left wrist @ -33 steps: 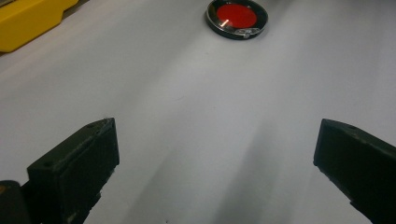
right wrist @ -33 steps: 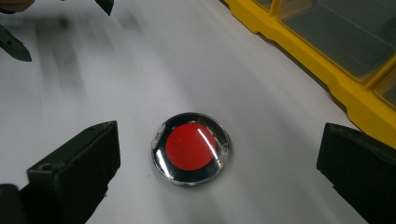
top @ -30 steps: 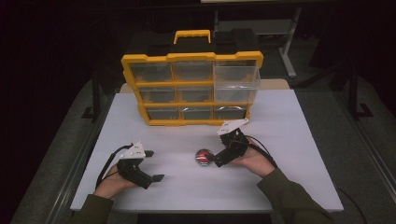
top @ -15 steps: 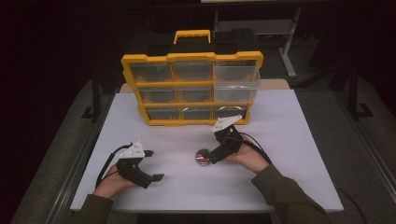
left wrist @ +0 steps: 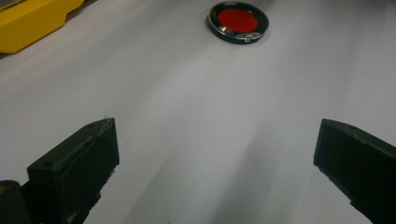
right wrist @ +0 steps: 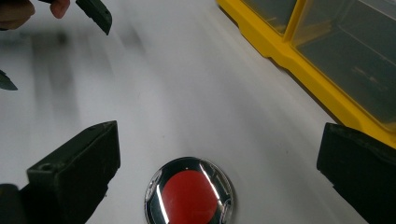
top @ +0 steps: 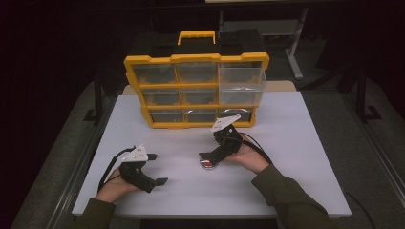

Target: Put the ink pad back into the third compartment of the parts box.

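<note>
A: Item, round red-faced disc?
B: Flat on the white worktop, between the right gripper fingers, which are spread wide and grip nothing.

A: Left gripper?
B: Fingers wide apart, empty; disc well ahead of them.

A: Surroundings?
B: Yellow drawer organizer beyond the right fingers; nothing blocks the disc. The high view adds an upper-right drawer pulled out.

Drawer organiser at the table's far edge, disc before it, between both tongs
</note>
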A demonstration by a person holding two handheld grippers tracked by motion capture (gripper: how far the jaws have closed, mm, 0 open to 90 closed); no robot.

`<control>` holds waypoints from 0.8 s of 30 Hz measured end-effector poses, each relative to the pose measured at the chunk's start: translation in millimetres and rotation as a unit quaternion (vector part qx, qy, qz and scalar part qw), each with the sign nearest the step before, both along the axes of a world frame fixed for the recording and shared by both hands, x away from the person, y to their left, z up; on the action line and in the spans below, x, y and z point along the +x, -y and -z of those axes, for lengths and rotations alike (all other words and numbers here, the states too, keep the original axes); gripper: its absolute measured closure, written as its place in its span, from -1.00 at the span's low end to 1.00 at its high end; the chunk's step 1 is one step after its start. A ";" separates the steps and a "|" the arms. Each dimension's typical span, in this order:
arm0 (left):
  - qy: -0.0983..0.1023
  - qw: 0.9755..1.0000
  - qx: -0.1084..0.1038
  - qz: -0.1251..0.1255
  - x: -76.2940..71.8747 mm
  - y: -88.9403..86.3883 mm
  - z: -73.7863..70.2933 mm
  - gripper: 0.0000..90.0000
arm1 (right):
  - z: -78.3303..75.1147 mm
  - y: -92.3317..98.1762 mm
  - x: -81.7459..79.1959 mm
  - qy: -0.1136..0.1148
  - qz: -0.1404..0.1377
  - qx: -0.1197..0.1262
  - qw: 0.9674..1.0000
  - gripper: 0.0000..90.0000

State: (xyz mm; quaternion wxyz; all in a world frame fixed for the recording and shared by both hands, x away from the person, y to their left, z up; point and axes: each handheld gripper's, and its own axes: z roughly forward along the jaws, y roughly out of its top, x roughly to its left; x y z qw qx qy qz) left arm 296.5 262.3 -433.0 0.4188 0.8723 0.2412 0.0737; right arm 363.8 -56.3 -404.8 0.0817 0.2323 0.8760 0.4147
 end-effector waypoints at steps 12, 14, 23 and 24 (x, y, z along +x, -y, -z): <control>0.000 1.000 0.002 0.000 0.2 0.2 0.1 -1.00 | -0.2 -8.2 5.7 0.000 -0.013 -0.012 1.000 -1.00; 0.001 1.000 0.001 0.000 -0.1 0.4 -0.2 -1.00 | 0.5 -8.8 5.9 -0.003 -0.014 -0.016 1.000 -1.00; 0.000 1.000 0.002 0.002 0.2 1.3 0.5 -1.00 | 5.8 -11.9 6.8 -0.012 -0.031 -0.043 0.999 -1.00; 0.000 1.000 0.002 0.002 0.0 1.4 0.4 -1.00 | 6.6 -12.4 6.7 -0.013 -0.032 -0.047 0.998 -1.00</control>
